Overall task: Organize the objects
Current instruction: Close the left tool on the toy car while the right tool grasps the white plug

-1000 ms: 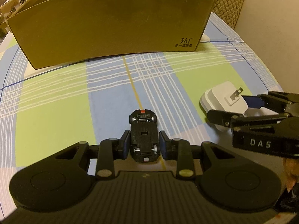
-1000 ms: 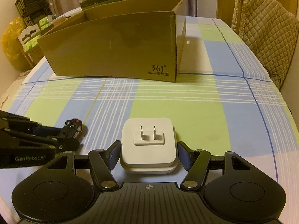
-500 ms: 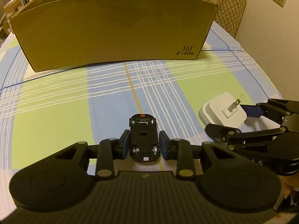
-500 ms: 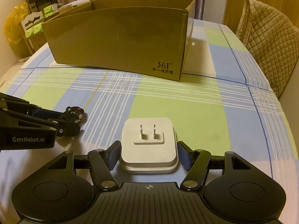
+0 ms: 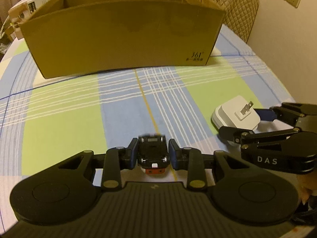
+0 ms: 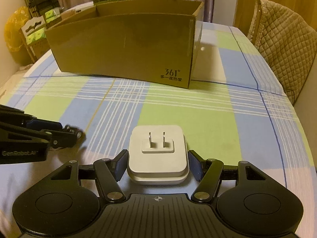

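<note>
A small black toy car point(image 5: 152, 148) hangs upside down and tilted between the blue pads of my left gripper point(image 5: 153, 155), which is shut on it. In the right wrist view the same gripper point(image 6: 67, 130) comes in from the left, and the car's wheels point(image 6: 74, 131) are blurred. A white square charger point(image 6: 157, 148) with two metal prongs facing up sits between the pads of my right gripper point(image 6: 158, 163), which is shut on its sides. The left wrist view shows that charger point(image 5: 235, 113) in the right gripper point(image 5: 240, 122), close to the checked cloth.
A large open cardboard box point(image 5: 122, 39) point(image 6: 122, 45) stands across the far side of the checked tablecloth point(image 6: 198, 115). A chair with a quilted cover point(image 6: 283, 39) stands by the table's right edge. Shelves and packages point(image 6: 35, 29) stand beyond the left edge.
The toy car has tipped in the left pads and now looks shorter, with its far end blurred. Both cameras have tilted up, so more of the box opening shows. The charger has kept its place in the right pads.
</note>
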Demonstrator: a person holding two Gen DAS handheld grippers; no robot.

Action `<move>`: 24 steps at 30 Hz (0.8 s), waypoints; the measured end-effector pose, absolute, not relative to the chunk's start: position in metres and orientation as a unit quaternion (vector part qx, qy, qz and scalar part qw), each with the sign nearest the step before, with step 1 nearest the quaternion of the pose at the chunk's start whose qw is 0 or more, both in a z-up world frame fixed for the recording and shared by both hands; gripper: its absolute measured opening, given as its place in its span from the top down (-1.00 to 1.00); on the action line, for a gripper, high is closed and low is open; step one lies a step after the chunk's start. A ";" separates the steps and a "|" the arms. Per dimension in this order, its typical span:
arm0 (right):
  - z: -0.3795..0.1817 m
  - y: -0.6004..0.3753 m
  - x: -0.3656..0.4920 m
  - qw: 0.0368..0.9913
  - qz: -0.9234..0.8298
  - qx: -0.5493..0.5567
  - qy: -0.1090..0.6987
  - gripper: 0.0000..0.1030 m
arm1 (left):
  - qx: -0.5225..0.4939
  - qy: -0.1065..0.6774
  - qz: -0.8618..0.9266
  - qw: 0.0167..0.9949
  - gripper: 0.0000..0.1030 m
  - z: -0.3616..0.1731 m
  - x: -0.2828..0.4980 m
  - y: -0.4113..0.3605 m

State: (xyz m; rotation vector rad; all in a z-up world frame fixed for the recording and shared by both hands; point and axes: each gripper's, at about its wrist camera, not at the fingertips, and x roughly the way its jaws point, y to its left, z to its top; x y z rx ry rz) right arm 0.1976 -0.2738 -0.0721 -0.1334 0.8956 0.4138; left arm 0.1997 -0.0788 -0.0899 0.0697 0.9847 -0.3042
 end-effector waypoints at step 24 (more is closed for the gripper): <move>-0.066 -0.278 0.166 0.875 0.198 -0.028 0.442 -0.19 | 0.030 0.476 -0.150 0.866 0.48 -0.083 0.173 -0.064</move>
